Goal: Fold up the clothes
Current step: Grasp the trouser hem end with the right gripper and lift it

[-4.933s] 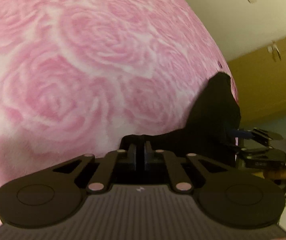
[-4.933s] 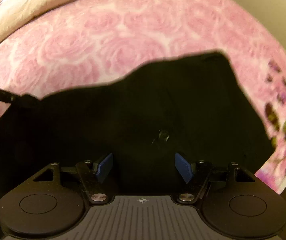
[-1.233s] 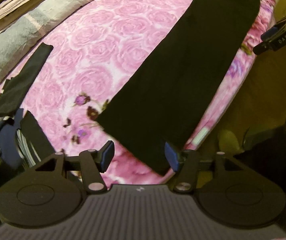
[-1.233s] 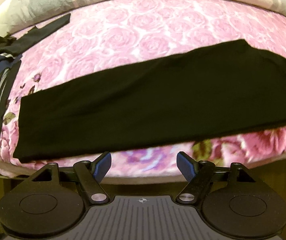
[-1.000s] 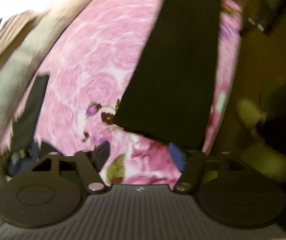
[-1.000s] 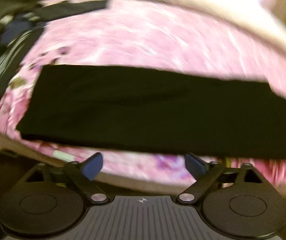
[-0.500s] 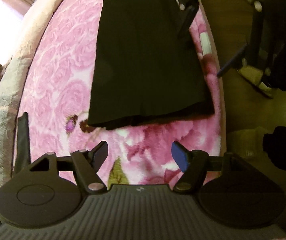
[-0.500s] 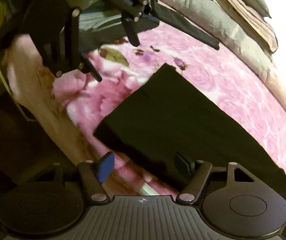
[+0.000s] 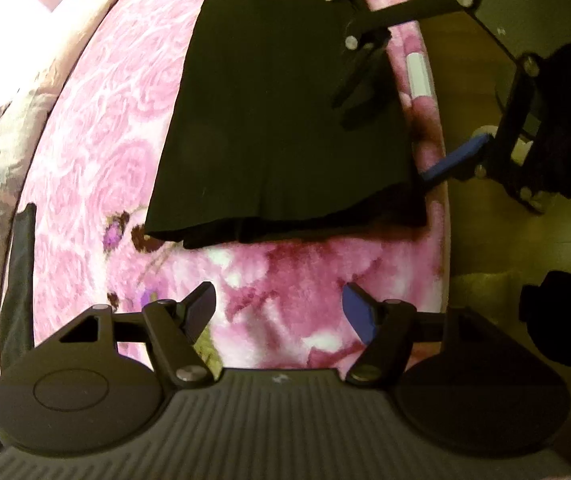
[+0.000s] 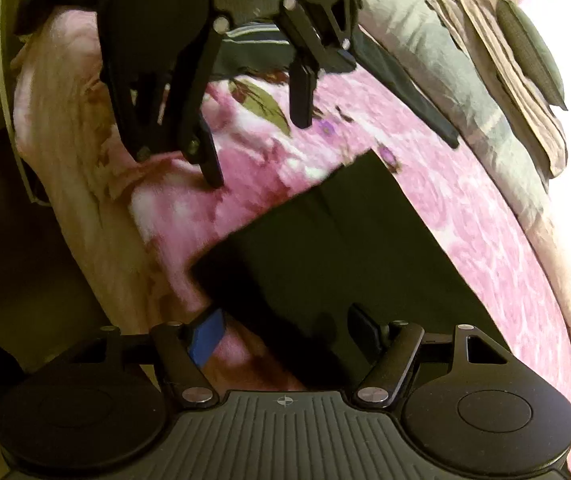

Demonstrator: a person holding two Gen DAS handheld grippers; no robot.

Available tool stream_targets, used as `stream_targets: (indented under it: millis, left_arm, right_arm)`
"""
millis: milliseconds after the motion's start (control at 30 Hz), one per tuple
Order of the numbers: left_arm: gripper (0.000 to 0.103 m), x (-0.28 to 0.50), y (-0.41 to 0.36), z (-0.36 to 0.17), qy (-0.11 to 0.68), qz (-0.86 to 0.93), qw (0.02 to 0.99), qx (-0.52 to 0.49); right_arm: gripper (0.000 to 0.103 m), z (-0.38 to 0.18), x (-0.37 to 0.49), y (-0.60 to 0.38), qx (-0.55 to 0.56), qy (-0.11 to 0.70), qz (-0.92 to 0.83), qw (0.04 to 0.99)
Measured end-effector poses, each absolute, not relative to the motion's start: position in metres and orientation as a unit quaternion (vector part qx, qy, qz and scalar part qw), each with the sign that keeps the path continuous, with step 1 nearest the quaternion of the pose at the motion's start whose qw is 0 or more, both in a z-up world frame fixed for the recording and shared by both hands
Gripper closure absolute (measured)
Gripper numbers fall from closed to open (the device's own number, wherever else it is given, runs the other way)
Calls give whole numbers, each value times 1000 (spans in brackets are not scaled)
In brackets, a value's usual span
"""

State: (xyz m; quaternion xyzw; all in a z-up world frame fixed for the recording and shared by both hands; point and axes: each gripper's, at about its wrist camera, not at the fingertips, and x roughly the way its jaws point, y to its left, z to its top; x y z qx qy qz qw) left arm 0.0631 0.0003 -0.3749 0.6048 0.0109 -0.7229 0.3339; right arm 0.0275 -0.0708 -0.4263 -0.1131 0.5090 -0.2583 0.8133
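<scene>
A long black garment point(image 9: 281, 120) lies flat, folded lengthwise, on the pink rose bedspread point(image 9: 97, 128) near the bed's edge; it also shows in the right wrist view point(image 10: 345, 248). My left gripper point(image 9: 279, 310) is open and empty, just short of the garment's near hem. My right gripper point(image 10: 285, 332) is open at the garment's corner on the bed edge, one finger over the cloth, one beside it. Each gripper shows in the other's view: the right one point(image 9: 401, 104) and the left one point(image 10: 257, 148).
Folded grey and beige bedding point(image 10: 485, 52) lies along the far side of the bed. A dark strip of cloth point(image 9: 21, 272) and striped clothes point(image 10: 257, 48) lie at the bed's end. The floor point(image 9: 485, 232) runs beside the bed.
Both grippers have swung to the garment's near end and come closer. The right gripper has dropped to the garment's corner at the bed edge. The garment lies unmoved.
</scene>
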Motion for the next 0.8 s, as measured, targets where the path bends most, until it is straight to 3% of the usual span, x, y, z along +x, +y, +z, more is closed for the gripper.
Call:
stream_targets:
  millis: [133, 233, 300, 400, 567, 800]
  left_arm:
    - [36, 63, 0, -374, 7, -723, 331, 606]
    - [36, 64, 1, -372, 5, -725, 329, 606]
    - [36, 65, 0, -371, 5, -725, 329, 605]
    - [36, 63, -3, -367, 5, -727, 335, 599]
    - [36, 59, -21, -347, 7, -731, 371, 573]
    - [36, 50, -63, -318, 27, -736, 408, 539]
  right_arm:
    - [42, -429, 36, -79, -109, 510, -246, 817]
    - [60, -424, 33, -77, -101, 509, -237, 821]
    - [81, -418, 28, -76, -90, 506, -243, 823]
    - [95, -401, 21, -82, -61, 491, -262, 828]
    - [98, -362, 10, -106, -16, 457, -299, 837]
    - [98, -317, -56, -168, 200, 357, -390, 825]
